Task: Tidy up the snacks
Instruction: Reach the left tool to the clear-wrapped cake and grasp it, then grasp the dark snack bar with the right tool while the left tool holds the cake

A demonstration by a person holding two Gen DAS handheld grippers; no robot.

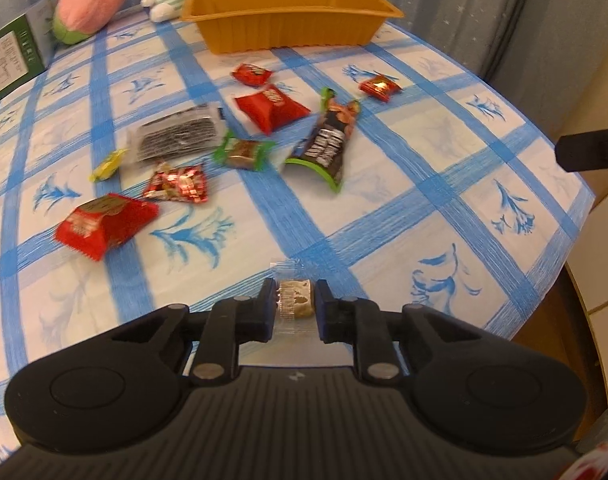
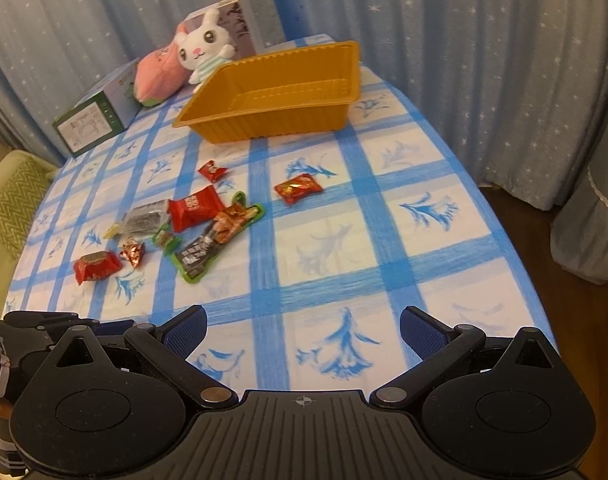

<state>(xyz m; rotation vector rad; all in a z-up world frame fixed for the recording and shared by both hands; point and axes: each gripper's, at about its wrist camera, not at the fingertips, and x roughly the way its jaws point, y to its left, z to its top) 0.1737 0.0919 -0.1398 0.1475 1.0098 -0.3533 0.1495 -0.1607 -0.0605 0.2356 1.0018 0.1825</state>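
Note:
My left gripper is shut on a small clear-wrapped beige candy, down at the near part of the blue-checked table. Several snacks lie scattered beyond it: red packets, a dark bar with green trim, a grey sachet. The empty orange tray stands at the far side. My right gripper hangs open over bare tablecloth with nothing between its fingers. In its view the snack pile lies ahead to the left.
A plush rabbit, a pink plush and a green box sit behind the tray. Another box stands by the star-patterned curtain. The table's rounded edge drops off to the right.

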